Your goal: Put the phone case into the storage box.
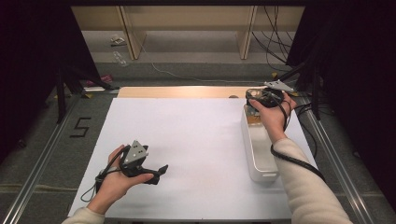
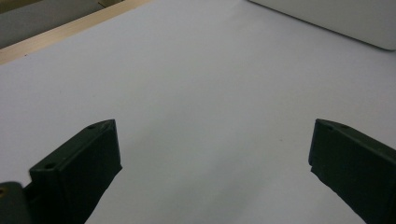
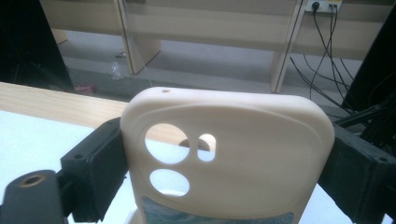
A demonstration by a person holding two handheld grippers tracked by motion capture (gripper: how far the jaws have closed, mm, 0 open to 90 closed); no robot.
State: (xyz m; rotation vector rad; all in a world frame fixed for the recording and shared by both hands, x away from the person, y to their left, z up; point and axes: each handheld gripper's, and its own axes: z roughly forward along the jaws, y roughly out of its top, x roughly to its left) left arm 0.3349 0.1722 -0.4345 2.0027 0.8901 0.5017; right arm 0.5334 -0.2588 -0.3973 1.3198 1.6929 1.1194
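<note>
A cream phone case (image 3: pixel 233 140) with round camera cut-outs stands upright between the jaws of my right gripper (image 3: pixel 229 163), which is shut on its two sides. In the high view my right gripper (image 1: pixel 261 101) hangs over the far end of a long white tray (image 1: pixel 259 154) at the table's right. My left gripper (image 1: pixel 159 171) rests low over the white sheet (image 1: pixel 187 135) at the near left. In its own view the left gripper (image 2: pixel 212 154) is open, with its fingers (image 2: pixel 79 168) wide apart and nothing between them.
The white sheet covers most of the table, with a strip of bare wood (image 1: pixel 177 92) along the far edge. Metal rails (image 1: pixel 42 154) run down both sides. Cables (image 1: pixel 275 42) and wooden shelf legs stand on the floor beyond. The tray's corner (image 2: pixel 336 18) lies ahead of the left gripper.
</note>
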